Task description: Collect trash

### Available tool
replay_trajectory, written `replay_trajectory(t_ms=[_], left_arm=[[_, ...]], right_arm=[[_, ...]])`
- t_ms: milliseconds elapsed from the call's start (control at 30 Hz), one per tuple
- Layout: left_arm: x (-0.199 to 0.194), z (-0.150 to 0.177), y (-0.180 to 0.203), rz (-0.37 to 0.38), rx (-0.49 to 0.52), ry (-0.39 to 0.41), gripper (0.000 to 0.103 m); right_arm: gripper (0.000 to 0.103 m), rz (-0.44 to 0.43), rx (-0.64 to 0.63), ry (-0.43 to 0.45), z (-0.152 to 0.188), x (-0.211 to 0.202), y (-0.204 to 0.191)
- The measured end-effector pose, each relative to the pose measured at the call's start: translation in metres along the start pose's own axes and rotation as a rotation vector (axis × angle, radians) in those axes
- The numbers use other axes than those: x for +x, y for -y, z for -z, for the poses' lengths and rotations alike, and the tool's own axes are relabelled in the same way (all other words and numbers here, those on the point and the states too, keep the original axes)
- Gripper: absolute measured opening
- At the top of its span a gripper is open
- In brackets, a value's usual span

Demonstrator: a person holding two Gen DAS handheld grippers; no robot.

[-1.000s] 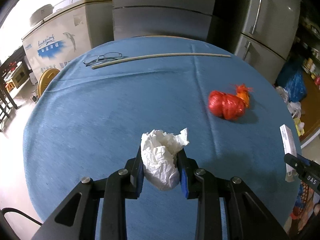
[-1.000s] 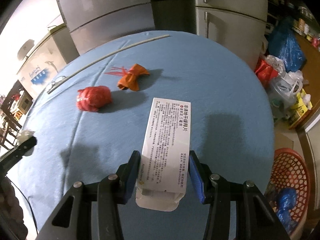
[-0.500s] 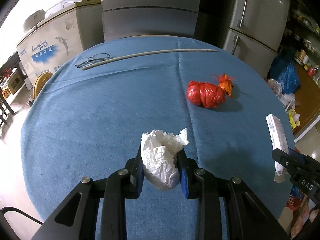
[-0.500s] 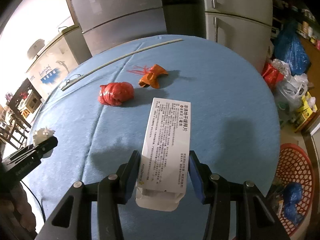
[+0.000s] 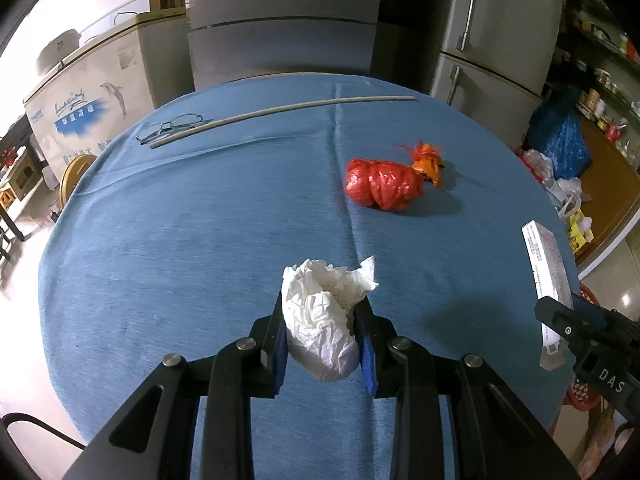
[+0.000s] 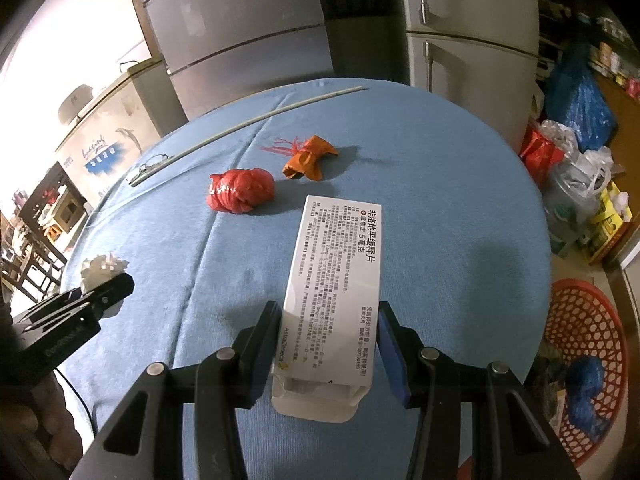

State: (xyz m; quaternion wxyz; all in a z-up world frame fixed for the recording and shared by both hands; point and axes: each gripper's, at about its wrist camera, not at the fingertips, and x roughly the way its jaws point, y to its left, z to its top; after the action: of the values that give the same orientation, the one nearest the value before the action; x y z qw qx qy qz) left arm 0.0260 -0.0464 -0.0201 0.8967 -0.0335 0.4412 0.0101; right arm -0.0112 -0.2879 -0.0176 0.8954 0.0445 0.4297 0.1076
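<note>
A round table (image 5: 200,240) under a blue cloth stands before grey fridges (image 5: 280,32). On it lie a red bag (image 5: 382,190), an orange wrapper (image 6: 308,158), a long stick (image 5: 280,112) and glasses (image 5: 172,126). The left gripper (image 5: 322,334) clamps a tissue (image 5: 324,320); the right gripper (image 6: 330,340) clamps a box (image 6: 336,280). Only the right view shows the red basket (image 6: 588,360) on the floor

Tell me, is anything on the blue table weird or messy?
Yes. A crumpled red plastic bag and an orange wrapper lie loose on the table. Eyeglasses sit by a long thin stick at the far edge, odd among the trash.
</note>
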Motion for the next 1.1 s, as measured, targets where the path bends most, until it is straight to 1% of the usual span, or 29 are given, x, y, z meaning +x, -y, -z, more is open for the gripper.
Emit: replay_trajectory(t_ms=[533, 1100], left_arm=[[-0.008, 0.005, 0.026, 0.032, 0.052, 0.002, 0.031], [-0.009, 0.006, 0.078, 0.062, 0.149, -0.010, 0.031]], right_arm=[[0.051, 0.001, 0.038, 0.016, 0.012, -0.013, 0.013], [0.051, 0.012, 0.129, 0.038, 0.025, -0.028, 0.055]])
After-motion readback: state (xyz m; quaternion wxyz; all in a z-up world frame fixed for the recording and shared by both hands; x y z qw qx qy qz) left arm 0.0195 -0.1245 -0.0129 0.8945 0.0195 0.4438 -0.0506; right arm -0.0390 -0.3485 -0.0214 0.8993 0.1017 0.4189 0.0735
